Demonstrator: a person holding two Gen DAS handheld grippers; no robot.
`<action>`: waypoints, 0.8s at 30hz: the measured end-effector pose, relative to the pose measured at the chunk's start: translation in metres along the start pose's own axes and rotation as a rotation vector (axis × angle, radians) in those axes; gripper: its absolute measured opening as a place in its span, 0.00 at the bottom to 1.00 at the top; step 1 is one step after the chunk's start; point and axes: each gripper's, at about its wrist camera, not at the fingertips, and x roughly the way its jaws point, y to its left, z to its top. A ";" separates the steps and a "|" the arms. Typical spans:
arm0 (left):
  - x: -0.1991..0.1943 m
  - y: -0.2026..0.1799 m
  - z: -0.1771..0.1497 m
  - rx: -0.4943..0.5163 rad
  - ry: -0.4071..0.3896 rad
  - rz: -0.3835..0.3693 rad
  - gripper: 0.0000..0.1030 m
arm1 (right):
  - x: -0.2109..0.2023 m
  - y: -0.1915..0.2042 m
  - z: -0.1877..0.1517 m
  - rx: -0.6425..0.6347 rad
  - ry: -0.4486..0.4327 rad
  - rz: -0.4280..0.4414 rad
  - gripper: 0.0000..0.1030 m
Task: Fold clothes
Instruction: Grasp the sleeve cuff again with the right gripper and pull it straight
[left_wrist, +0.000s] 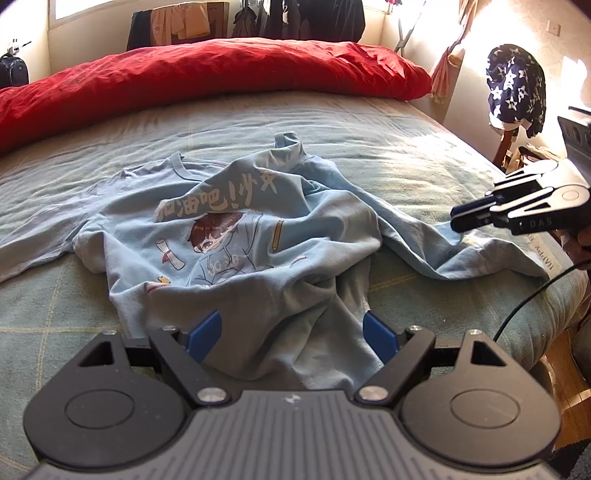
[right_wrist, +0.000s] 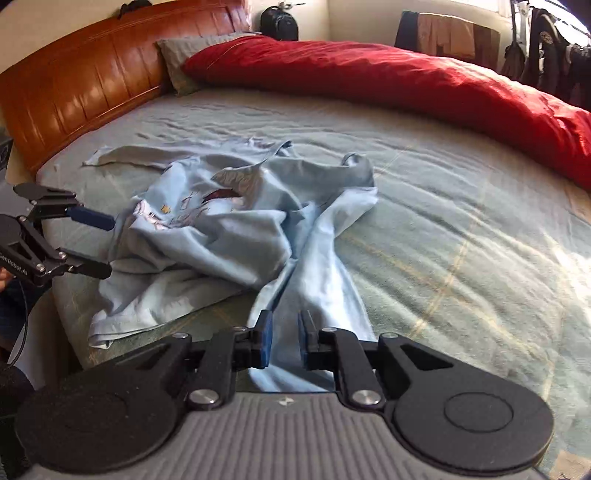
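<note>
The light blue shirt (left_wrist: 236, 236) lies crumpled on the green bed sheet (left_wrist: 388, 147), neck toward the red duvet (left_wrist: 207, 74) and hem toward the near edge. A fold hides part of its printed picture. The left gripper (left_wrist: 291, 332) is wide open, with the hem cloth between its fingers but not pinched. The right gripper (right_wrist: 284, 339) is narrowly open around a sleeve; whether the pads touch it is unclear.

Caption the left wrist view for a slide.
Left gripper open over the hem of a crumpled light-blue T-shirt on the bed, the right gripper alongside.
</note>
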 end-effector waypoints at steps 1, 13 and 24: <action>0.001 -0.001 0.000 0.001 0.000 -0.001 0.81 | 0.002 -0.007 -0.004 0.012 0.008 -0.013 0.17; 0.006 -0.007 0.002 0.012 0.021 0.005 0.82 | 0.018 -0.074 -0.041 0.117 0.063 -0.107 0.41; 0.009 -0.014 0.004 0.031 0.032 0.003 0.82 | 0.014 -0.062 -0.049 0.054 0.102 -0.123 0.03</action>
